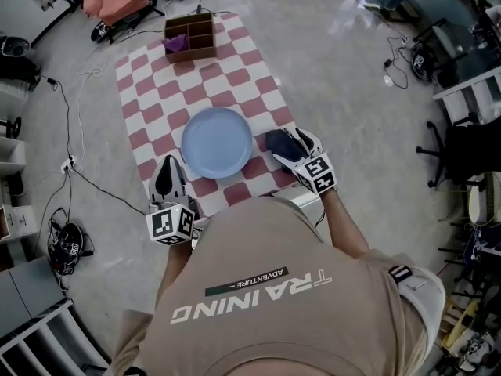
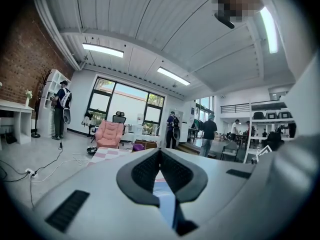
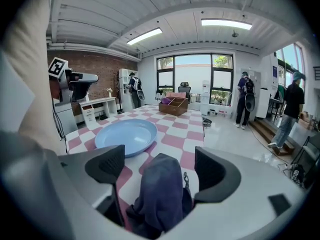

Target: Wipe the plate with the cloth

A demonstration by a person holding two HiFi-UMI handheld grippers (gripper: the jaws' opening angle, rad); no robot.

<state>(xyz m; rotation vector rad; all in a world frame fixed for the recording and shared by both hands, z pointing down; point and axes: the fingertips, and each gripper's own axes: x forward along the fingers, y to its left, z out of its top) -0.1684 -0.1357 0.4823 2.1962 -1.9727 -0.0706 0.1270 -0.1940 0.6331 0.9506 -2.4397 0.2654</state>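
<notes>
Head view, looking steeply down: a pale blue plate lies upright near the middle of a red-and-white checkered mat spread on the floor, with nothing on it. A dark blue cloth lies bunched on the mat just beside the plate's right rim. The right claw points downward at the cloth with its jaws spread wide. In the right gripper view the cloth stands between them, but neither pad presses on it, so it is not gripped. The left claw hovers near the plate's lower left edge, held level, its jaws pressed together with nothing between them. A wooden compartment box with a purple item in one cell sits at the far end of the mat, well apart from the work. Progress, as judged from this arrangement: the task is at its opening stage. The cloth is approached but not picked up, and the plate shows no contact with it. What remains is to close on the cloth, carry it onto the plate and wipe the surface.
</notes>
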